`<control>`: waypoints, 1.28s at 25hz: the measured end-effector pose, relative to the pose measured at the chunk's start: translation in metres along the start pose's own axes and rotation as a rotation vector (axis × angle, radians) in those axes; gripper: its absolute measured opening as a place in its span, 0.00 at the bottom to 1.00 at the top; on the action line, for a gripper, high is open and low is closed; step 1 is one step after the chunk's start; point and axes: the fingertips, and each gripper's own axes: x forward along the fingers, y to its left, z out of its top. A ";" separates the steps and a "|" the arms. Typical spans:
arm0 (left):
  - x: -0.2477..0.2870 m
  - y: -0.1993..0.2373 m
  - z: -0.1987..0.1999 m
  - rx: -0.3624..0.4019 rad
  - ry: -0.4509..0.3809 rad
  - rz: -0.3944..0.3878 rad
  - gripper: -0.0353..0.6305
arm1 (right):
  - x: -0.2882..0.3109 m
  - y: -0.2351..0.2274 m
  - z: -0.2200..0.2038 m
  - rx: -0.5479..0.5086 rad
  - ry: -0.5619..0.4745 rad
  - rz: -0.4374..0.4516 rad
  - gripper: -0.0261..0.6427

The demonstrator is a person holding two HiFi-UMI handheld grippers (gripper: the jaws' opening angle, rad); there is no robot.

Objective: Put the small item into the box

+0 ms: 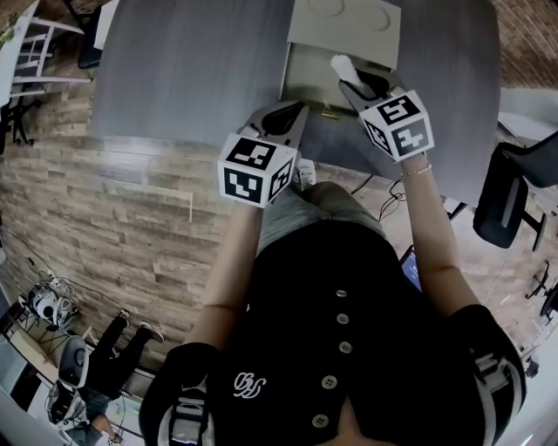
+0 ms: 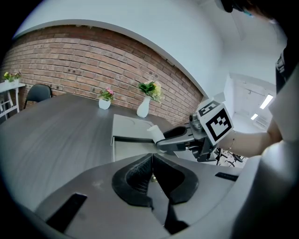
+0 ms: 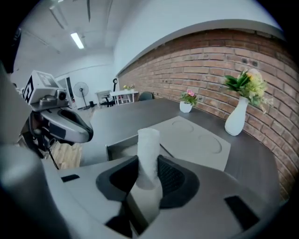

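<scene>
A small white cylinder-shaped item [image 3: 148,156] stands upright between the jaws of my right gripper [image 3: 149,179], which is shut on it. In the head view that item [image 1: 342,68] hangs over the open grey box [image 1: 307,78] on the dark table. The box's lid [image 1: 344,24] lies flat behind it. My left gripper [image 1: 283,118] is shut with nothing in it, near the table's front edge, left of the box. From the left gripper view, the right gripper [image 2: 180,140] holds the item [image 2: 155,132] above the box [image 2: 128,149].
A white vase with flowers [image 3: 239,109] and a small flower pot [image 3: 187,104] stand at the table's far side by the brick wall. A black office chair [image 1: 506,196] is to the right of the table. Wood-plank floor lies below the table's edge.
</scene>
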 end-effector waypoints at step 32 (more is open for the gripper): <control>0.007 0.027 -0.021 -0.077 0.025 0.014 0.08 | 0.057 -0.005 -0.037 -0.157 0.234 -0.006 0.35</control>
